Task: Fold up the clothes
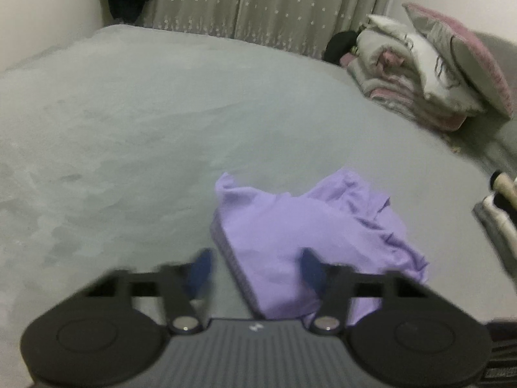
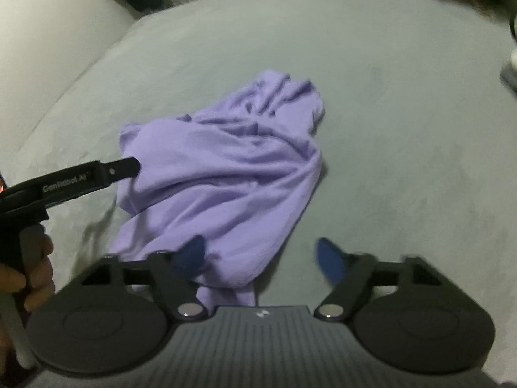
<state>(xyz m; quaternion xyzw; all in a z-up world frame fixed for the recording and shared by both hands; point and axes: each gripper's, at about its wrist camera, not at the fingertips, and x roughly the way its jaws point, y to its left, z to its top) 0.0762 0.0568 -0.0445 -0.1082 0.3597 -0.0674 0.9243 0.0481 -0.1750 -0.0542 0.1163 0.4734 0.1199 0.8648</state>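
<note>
A: Where's the shirt (image 2: 223, 174)?

B: Crumpled heap, lilac, on the grey bed (image 1: 129, 129). In the right wrist view it sits mid-frame, running from about 12 down to 6 o'clock, its near edge reaching under the right claw (image 2: 258, 258).

A: Right claw state?

B: Jaws apart, fairly wide. Left blue pad (image 2: 190, 255) sits over the shirt's near edge; right pad is over bare bed, at 3 o'clock of the cloth. Can't see any fabric pinched btwn them. Blur on the tips, so whether the left pad touches the cloth I can't tell.

A: And the left claw (image 1: 257, 268)?

B: Jaws apart too, narrower-looking gap. In its own view the shirt lies ahead and toward 3 o'clock; the shirt's ribbed hem edge runs down btwn the pads. Right pad (image 1: 311, 268) overlaps the cloth, left pad is over the bed. Pads aren't pressing on anything I can make out.

A: See the left claw from the other cam?

B: Yes, coming in from 9 o'clock in the right wrist view, black arm w/ white lettering, tip at the shirt's left edge. A hand (image 2: 29, 274) grips its handle at approx 8 o'clock.

A: Anything else around?

B: Stacked bedding (image 1: 420, 74) at 2 o'clock in the left view, well apart from the shirt, and a star-print curtain (image 1: 258, 6) at 12.
</note>
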